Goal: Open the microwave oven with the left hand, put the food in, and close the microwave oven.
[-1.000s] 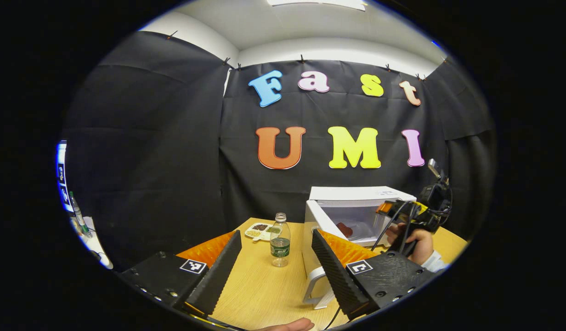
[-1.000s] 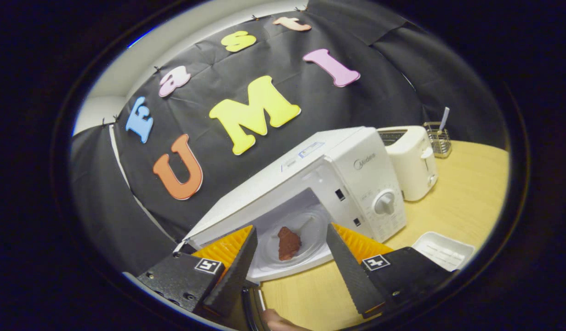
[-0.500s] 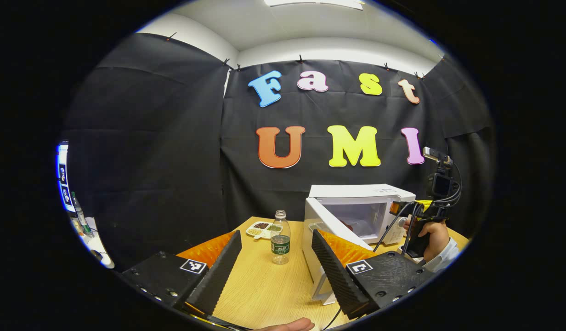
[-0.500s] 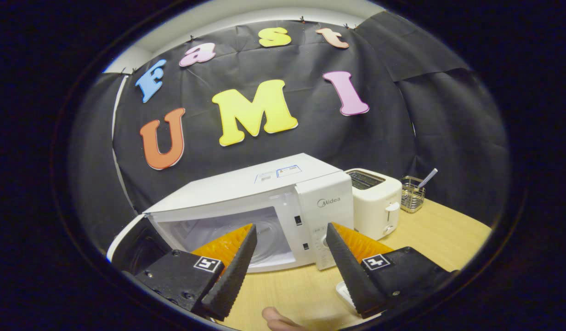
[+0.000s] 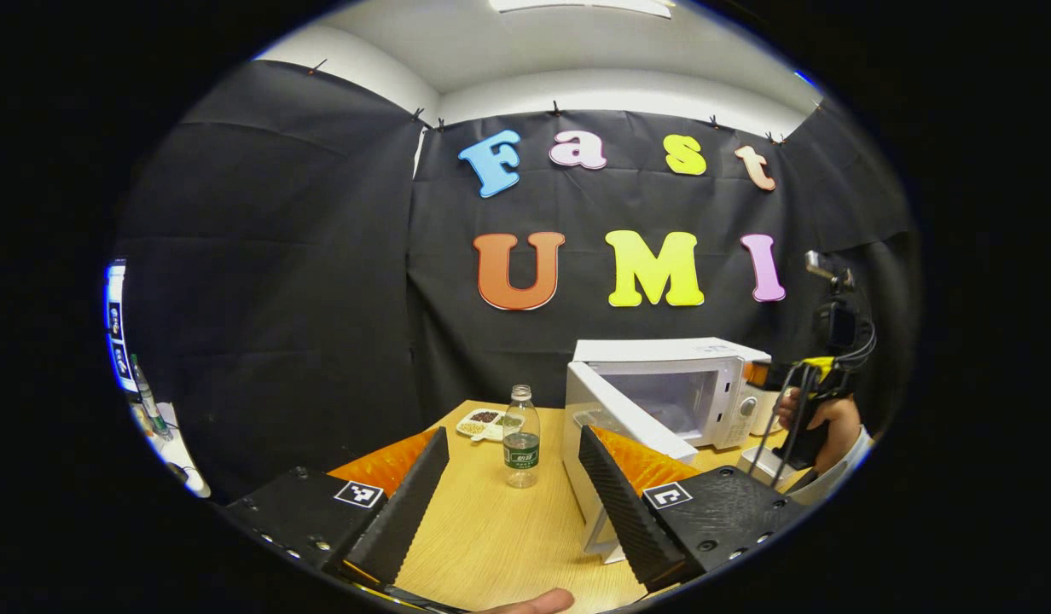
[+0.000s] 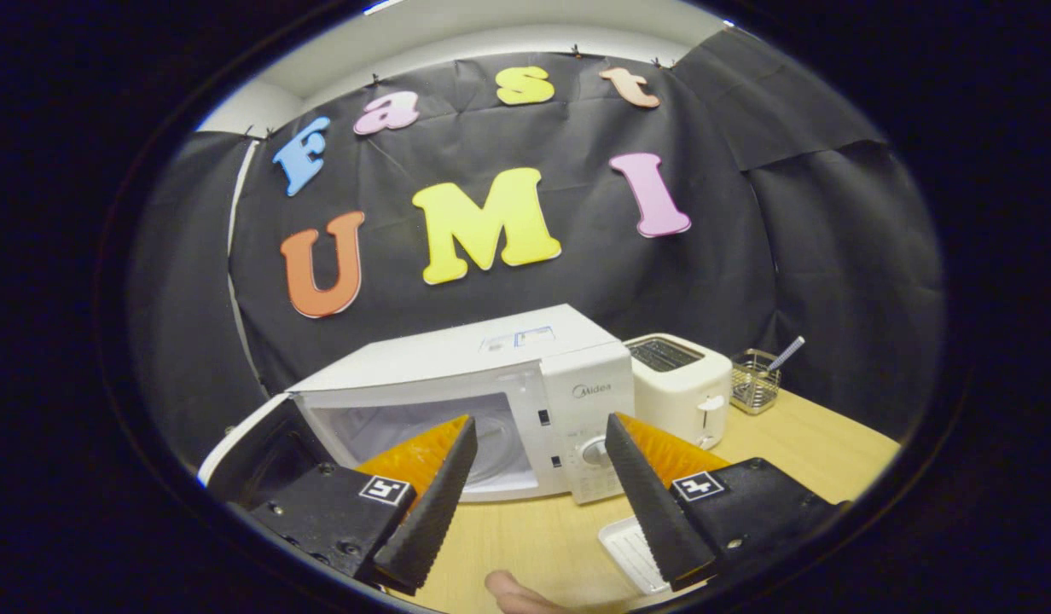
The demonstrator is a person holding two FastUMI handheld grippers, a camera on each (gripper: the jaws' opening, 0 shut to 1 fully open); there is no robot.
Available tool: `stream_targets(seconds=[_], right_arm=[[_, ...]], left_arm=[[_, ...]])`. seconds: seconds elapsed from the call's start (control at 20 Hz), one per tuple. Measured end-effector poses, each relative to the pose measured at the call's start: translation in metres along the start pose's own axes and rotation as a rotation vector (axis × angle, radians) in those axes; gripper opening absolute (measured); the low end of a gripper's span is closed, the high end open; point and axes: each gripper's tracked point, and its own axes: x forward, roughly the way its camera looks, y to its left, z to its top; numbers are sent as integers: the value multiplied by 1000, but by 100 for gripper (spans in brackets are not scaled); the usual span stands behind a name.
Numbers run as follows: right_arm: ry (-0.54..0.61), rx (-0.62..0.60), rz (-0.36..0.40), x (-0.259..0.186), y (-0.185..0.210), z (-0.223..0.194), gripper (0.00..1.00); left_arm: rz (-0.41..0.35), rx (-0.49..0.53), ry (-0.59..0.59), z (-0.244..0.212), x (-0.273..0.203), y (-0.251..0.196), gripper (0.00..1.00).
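Microwave door [image 5: 615, 443] hangs open just fwd-right of L tongs [image 5: 513, 495], nearer than R tongs [image 6: 534, 490]; both spread wide, holding nothing.

Left hand-held gripper [image 5: 513, 503] fingers spread wide, empty; right hand-held gripper [image 6: 534, 495] likewise, level.

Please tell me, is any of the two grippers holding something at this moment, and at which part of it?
Nothing is held. The left gripper has its jaws apart over the table, and the right gripper has its jaws apart before the open microwave oven.
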Motion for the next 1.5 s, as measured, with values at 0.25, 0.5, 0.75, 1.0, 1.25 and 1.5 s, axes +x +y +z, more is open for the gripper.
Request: stream_targets(seconds=[0.25, 0.5, 0.75, 1.0, 1.25, 1.5], right_arm=[[-102, -70, 42, -75, -16, 60, 96], [-161, -83, 93, -155, -43, 108, 96], [-142, -120, 158, -206, -55, 122, 96], [-168, -167, 180, -237, -64, 136, 96], [-249, -208, 104, -239, -78, 151, 96], [-208, -217, 145, -232, -76, 145, 97]], left_arm=[[-30, -56, 26, -22, 3, -1, 56], [-2, -8, 20, -28, 0, 14, 0], [-48, -9, 3, -25, -5, 0, 0], [-110, -32, 49, -57, 17, -14, 0], [-227, -76, 97, -87, 32, -47, 0], [-252, -85, 113, -94, 44, -62, 0]])
